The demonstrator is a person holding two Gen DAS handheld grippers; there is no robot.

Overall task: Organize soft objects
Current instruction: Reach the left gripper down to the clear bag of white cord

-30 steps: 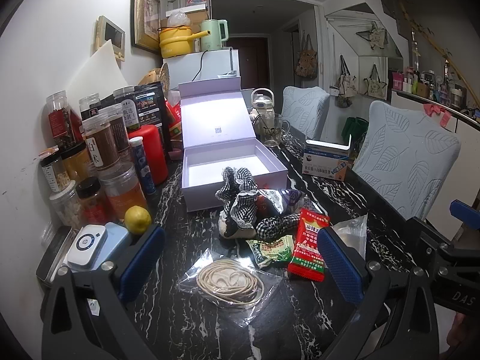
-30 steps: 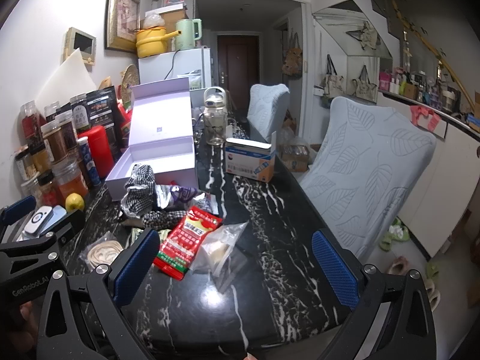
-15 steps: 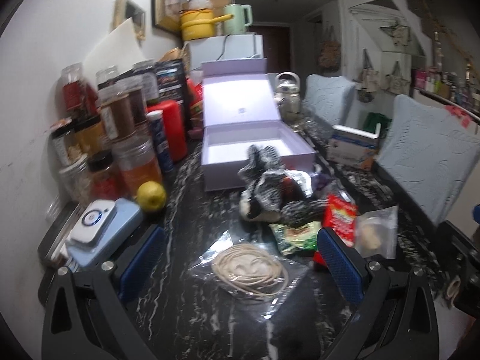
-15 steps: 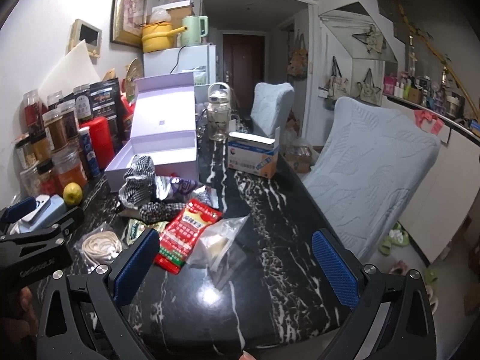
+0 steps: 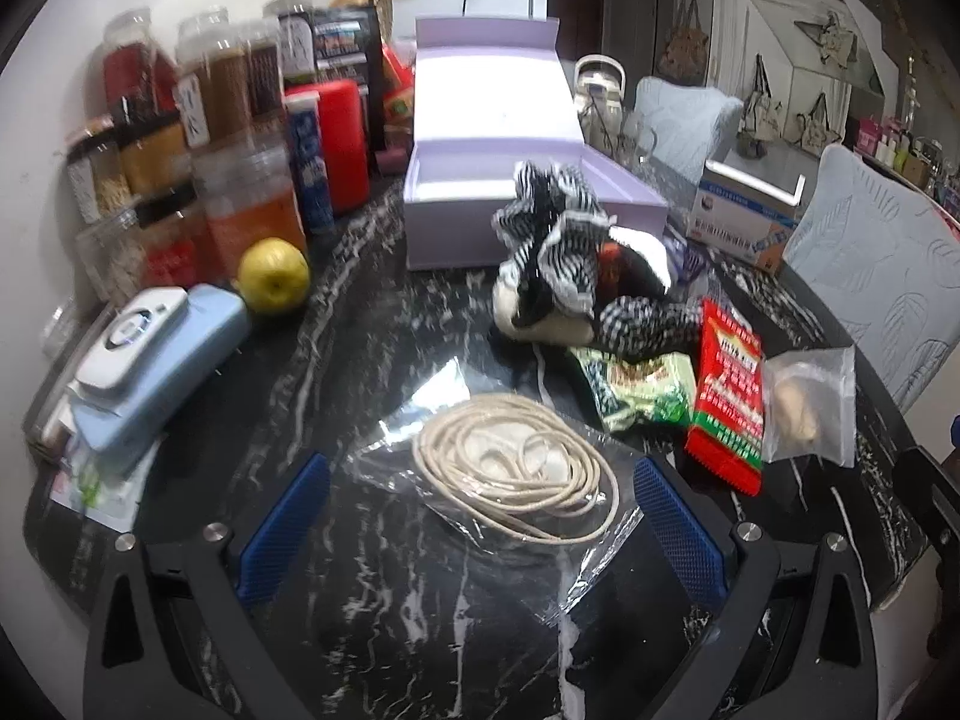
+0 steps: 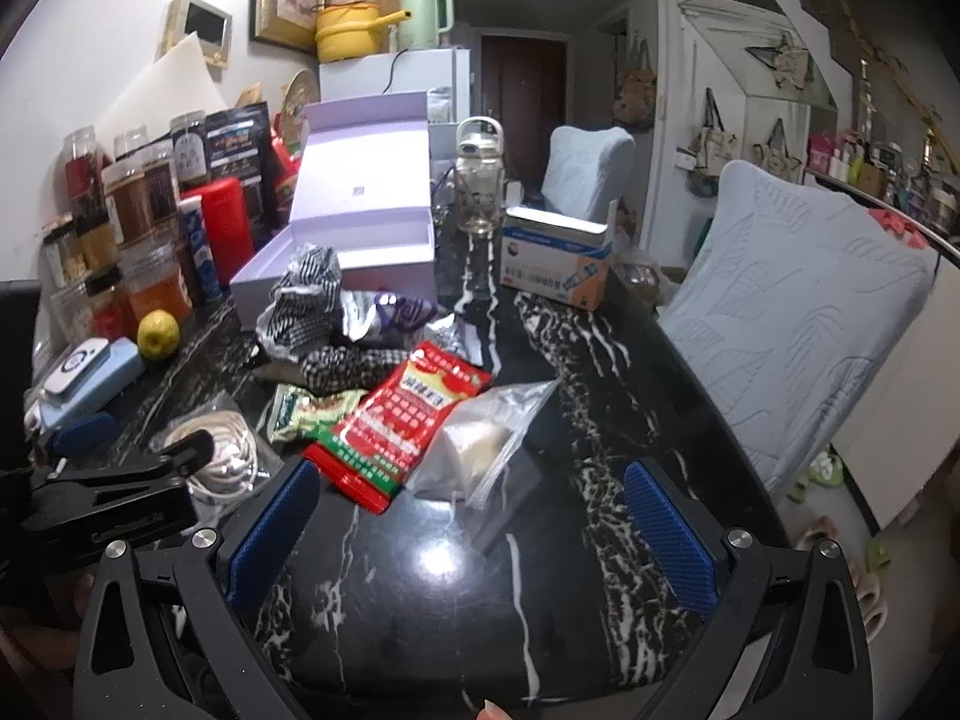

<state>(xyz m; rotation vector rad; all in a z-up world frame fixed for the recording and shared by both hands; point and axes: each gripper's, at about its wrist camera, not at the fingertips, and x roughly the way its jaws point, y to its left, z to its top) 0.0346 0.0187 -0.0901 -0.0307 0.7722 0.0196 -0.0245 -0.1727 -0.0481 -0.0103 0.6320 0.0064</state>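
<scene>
A clear bag with a coiled cream cord [image 5: 516,468] lies on the black marble table, right in front of my open left gripper [image 5: 480,528], between its blue pads. Behind it lies a black-and-white checked cloth heap [image 5: 558,264], a green packet [image 5: 642,390], a red packet [image 5: 726,402] and a clear bag with a beige lump [image 5: 804,402]. An open lilac box [image 5: 510,180] stands behind the heap. My right gripper [image 6: 468,534] is open and empty, just short of the red packet [image 6: 408,420] and the beige bag [image 6: 480,444].
Jars and bottles [image 5: 198,138], a yellow fruit [image 5: 273,276] and a pale blue device [image 5: 150,354] crowd the left side. A blue-and-white carton [image 6: 558,258] and glass kettle [image 6: 477,186] stand further back. Covered chairs [image 6: 792,312] line the right table edge.
My left gripper has moved forward and down towards the bagged cord, which now lies between its pads. The right gripper has shifted slightly closer to the packets.
</scene>
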